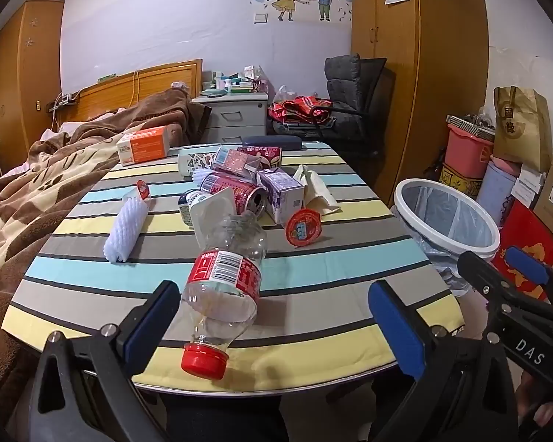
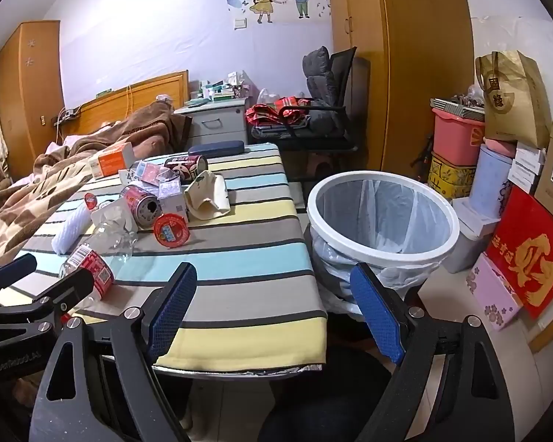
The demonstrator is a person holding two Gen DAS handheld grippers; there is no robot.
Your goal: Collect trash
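Note:
A crushed clear plastic bottle (image 1: 225,280) with a red label and red cap lies on the striped table (image 1: 331,269), cap towards me. My left gripper (image 1: 276,324) stands open around its lower end, the bottle close to the left finger. Behind it are a red can (image 1: 236,191), a purple carton (image 1: 280,188), a red round lid (image 1: 303,227) and a white foam sleeve (image 1: 127,228). My right gripper (image 2: 276,311) is open and empty over the table's near right corner, beside the white-rimmed lined bin (image 2: 313,206). The bottle (image 2: 92,261) shows at its left.
A bed with a brown blanket (image 1: 37,191) borders the table's left side. A black chair (image 2: 324,110) stands behind the table. Stacked boxes and bags (image 2: 497,169) fill the floor right of the bin. An orange box (image 1: 143,145) and dark case (image 1: 272,141) lie at the table's far edge.

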